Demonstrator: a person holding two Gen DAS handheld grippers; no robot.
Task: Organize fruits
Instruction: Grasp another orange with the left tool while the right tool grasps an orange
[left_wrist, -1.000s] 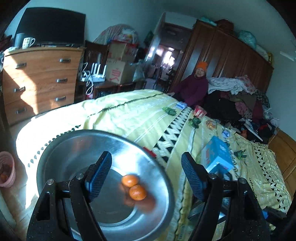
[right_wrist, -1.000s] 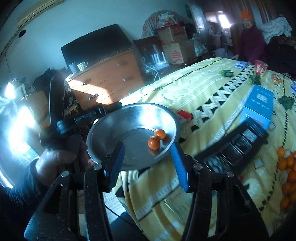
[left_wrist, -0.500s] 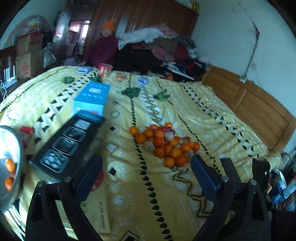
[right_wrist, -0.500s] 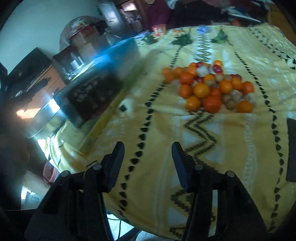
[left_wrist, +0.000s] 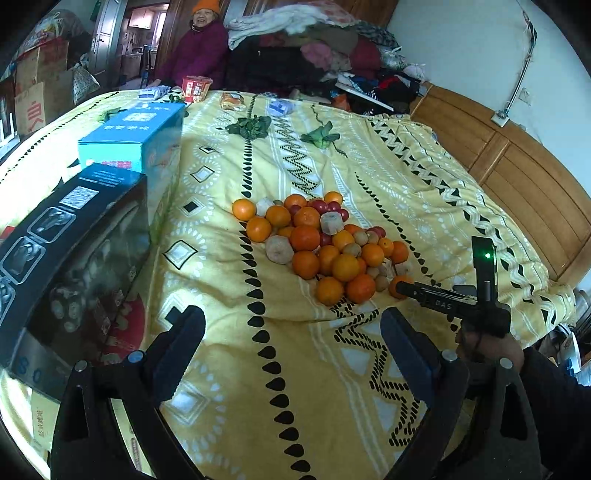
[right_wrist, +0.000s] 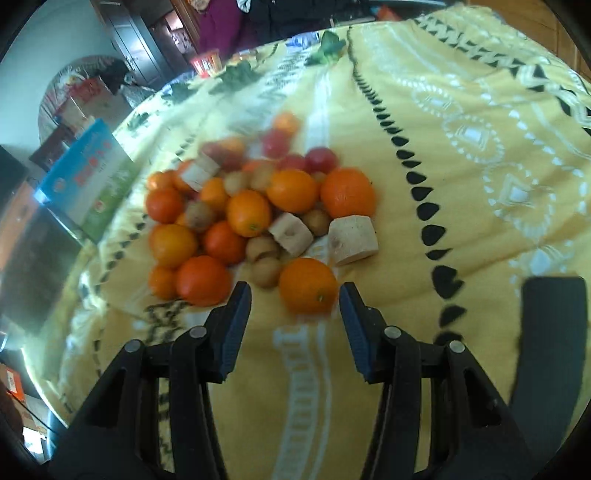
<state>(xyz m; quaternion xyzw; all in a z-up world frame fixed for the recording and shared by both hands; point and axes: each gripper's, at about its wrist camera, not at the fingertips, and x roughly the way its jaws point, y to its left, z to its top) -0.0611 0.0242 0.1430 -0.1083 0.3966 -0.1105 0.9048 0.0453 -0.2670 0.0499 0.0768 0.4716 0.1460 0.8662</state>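
Fruit pile (left_wrist: 317, 243) on the bed (left_wrist: 424, 192) is almost all unsorted; your right gripper (right_wrist: 295, 295) nears its closest orange (right_wrist: 308, 284), jaws released, left gripper (left_wrist: 291, 328) wide, empty.

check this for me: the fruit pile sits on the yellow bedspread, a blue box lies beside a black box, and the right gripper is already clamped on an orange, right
Not quite. In the right wrist view the right gripper is open: the nearest orange lies just ahead of its fingertips, not clamped. The rest holds: the fruit pile sits on the yellow bedspread, and the blue box lies beside the black box.
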